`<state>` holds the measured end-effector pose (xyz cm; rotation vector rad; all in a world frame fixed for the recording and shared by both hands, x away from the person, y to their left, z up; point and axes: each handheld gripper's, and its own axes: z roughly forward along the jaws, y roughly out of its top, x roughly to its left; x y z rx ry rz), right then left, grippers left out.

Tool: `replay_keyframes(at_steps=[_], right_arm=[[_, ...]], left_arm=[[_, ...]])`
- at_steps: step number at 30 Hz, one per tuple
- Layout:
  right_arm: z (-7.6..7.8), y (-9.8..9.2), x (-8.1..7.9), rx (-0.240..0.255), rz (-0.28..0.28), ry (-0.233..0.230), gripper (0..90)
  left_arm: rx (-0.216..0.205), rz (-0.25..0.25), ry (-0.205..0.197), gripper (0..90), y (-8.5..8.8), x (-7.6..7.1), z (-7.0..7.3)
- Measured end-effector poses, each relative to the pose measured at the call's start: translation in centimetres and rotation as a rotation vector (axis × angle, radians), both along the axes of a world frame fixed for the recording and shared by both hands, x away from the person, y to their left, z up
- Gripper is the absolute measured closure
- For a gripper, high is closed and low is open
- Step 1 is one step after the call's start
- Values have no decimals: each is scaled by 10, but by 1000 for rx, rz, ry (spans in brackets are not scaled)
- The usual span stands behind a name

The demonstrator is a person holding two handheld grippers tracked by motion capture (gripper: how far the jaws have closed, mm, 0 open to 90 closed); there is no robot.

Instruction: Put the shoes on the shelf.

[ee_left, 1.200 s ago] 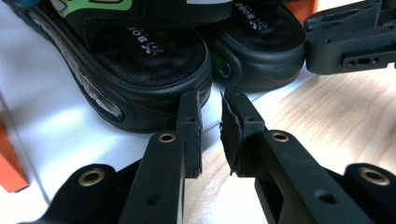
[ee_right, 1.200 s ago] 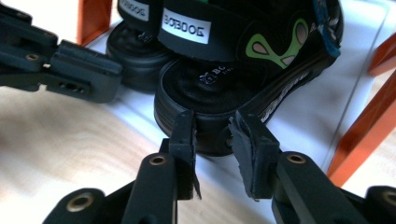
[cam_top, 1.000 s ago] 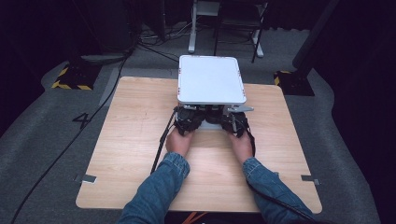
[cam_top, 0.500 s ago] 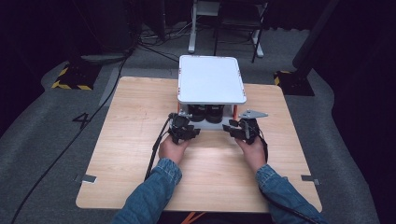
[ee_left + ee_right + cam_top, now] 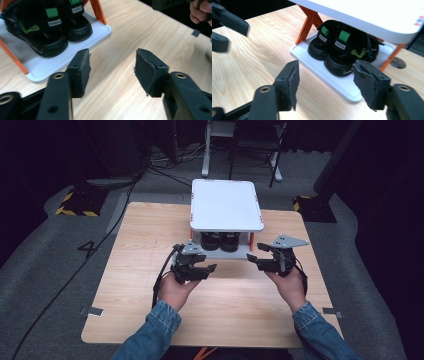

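Hovering above the table (image 5: 150, 270), each hand-held gripper, left (image 5: 207, 268) and right (image 5: 254, 260), has just been opening, empty, facing the sandals (image 5: 220, 241).

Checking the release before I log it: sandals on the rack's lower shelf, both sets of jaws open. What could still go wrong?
1. The sandals sit near the front edge of the lower shelf; a bump might push them off.
2. The right gripper and left gripper have just been opening, nothing between the jaws, but both hover close to the rack; a stray move could knock an orange leg or the top shelf.
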<state>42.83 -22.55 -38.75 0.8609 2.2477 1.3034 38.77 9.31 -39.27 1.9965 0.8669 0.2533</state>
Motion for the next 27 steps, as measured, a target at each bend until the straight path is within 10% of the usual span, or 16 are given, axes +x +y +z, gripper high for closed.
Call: replay_keyframes(at_steps=[6, 13, 27], right_arm=[[9, -21, -11, 8, -2, -3, 334], [7, -74, -22, 20, -79, -16, 324], [-57, -107, -15, -98, -119, 157, 273]], left_arm=[[-7, -4, 14, 367, 27, -14, 2], [80, 40, -13, 337, 69, -28, -8], [211, 161, 224, 326, 111, -13, -66]])
